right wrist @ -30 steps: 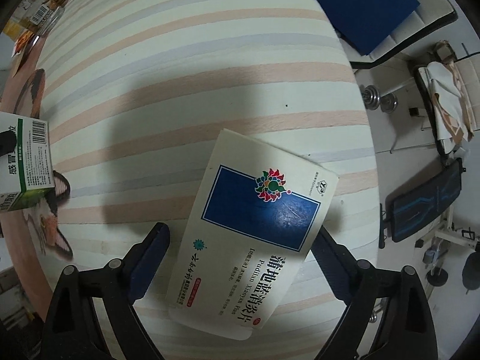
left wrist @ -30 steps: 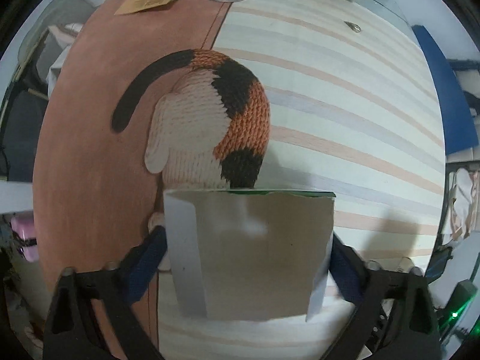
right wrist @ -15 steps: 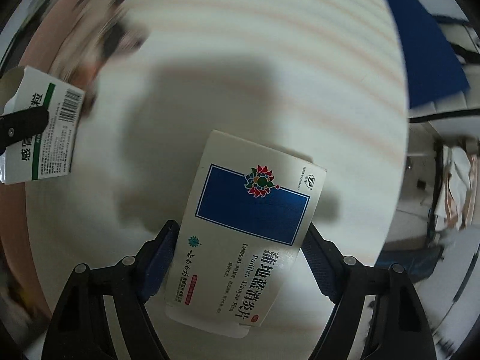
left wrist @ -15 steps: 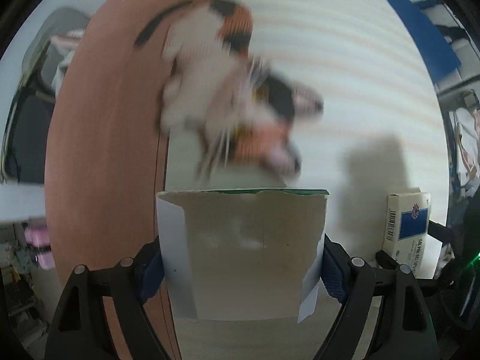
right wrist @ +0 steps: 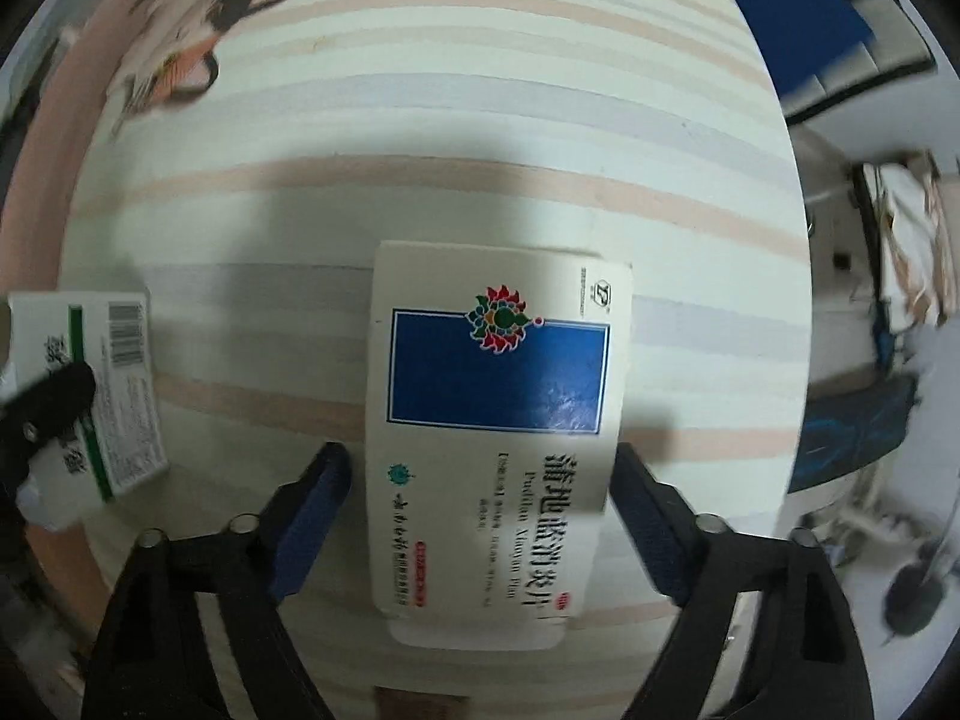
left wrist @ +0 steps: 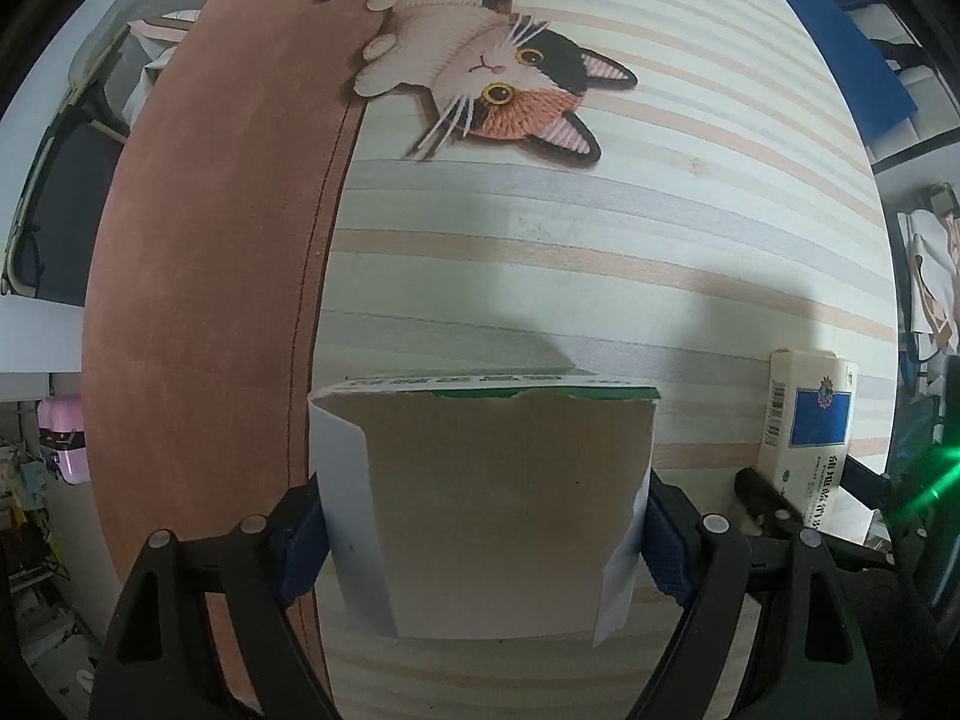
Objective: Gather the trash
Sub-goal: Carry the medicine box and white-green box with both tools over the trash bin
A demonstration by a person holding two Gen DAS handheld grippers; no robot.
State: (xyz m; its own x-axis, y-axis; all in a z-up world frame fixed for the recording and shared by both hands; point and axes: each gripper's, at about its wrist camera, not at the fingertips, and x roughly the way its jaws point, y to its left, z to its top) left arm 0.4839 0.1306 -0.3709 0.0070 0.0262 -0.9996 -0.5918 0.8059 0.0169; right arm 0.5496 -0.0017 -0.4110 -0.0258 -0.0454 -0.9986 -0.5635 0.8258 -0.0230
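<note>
My left gripper (left wrist: 483,531) is shut on a torn green-and-white medicine box (left wrist: 486,510), its plain cardboard inside facing the camera. That box also shows at the left edge of the right wrist view (right wrist: 102,396). My right gripper (right wrist: 480,510) is shut on a cream medicine box with a blue panel (right wrist: 495,420). That box appears at the right of the left wrist view (left wrist: 807,438). Both boxes are held above the striped mat (left wrist: 600,240).
A calico cat picture (left wrist: 480,60) is printed on the mat's far part. A brown table strip (left wrist: 210,240) runs along the left. A blue sheet (left wrist: 840,60) lies at the far right. Room clutter lies beyond the table's right edge (right wrist: 900,300).
Both grippers pulled back toward the near side with their boxes: the cat picture slid to the far part of the view. The blue box turned straight between my right fingers.
</note>
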